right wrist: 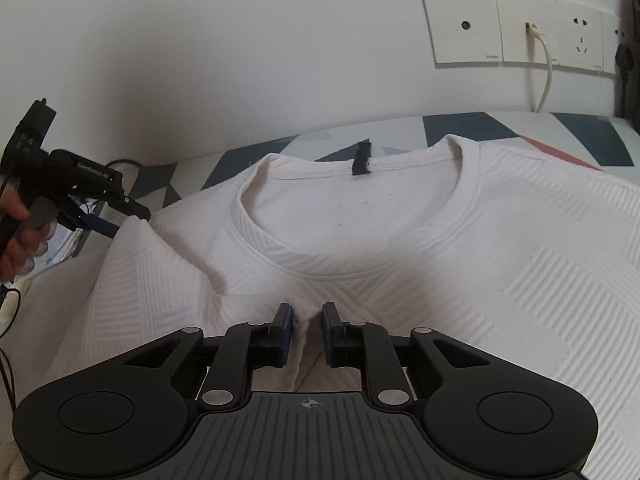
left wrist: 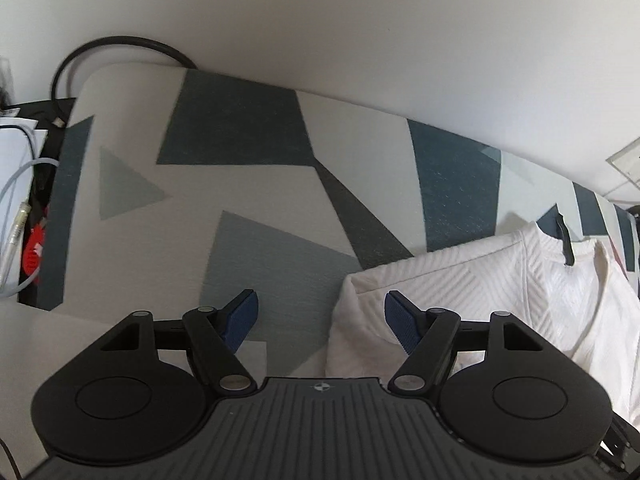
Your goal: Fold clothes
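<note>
A plain white wall (right wrist: 240,60) rises behind a geometric-patterned surface (left wrist: 248,200); 3 white wall plates (right wrist: 516,28) sit above the surface's far edge.

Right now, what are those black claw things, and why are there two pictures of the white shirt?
Those claws are grabbing tools, each with two fingers. A person holds one in each hand, and each tool carries a small camera that looks out along its fingers. So there are two pictures, one from each tool.

The left tool's picture shows the left gripper wide open with nothing in it, over the edge of a white ribbed T-shirt. The shirt lies on a pale cloth with grey and blue shapes.

The right tool's picture shows the right gripper pinching a small fold of the shirt below its round neckline. At the left you can see the person's hand holding the other tool.
</note>
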A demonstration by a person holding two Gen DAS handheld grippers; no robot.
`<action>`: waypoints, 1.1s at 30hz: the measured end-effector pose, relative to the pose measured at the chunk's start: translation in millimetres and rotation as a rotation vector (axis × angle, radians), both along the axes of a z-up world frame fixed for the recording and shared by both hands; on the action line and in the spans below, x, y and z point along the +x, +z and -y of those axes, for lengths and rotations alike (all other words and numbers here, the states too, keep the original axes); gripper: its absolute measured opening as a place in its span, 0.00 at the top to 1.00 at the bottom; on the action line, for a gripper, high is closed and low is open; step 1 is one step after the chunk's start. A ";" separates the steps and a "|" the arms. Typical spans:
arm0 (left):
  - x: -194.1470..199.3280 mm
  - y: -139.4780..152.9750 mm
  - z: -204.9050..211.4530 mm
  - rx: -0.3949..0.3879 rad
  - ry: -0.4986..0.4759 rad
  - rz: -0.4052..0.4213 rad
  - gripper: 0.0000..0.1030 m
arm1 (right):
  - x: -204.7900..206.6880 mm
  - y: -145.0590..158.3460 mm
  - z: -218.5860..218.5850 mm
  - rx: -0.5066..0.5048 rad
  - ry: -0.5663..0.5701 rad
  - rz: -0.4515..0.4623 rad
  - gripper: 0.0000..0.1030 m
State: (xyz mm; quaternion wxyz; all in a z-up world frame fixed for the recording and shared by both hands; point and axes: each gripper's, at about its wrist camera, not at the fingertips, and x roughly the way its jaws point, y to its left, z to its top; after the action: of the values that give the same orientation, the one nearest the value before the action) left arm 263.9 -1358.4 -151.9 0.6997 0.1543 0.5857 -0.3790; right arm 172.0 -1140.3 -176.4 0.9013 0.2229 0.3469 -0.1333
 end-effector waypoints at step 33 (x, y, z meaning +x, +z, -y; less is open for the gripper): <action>-23.3 60.4 -14.4 -0.212 -0.843 0.121 0.39 | 45.8 7.0 21.0 -0.073 0.084 0.026 0.75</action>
State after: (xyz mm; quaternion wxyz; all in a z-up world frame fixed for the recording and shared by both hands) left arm 240.6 -1344.0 -91.5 0.5289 0.3290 0.3872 -0.6798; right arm 217.8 -1161.2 -169.5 0.9180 0.1770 0.3391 -0.1051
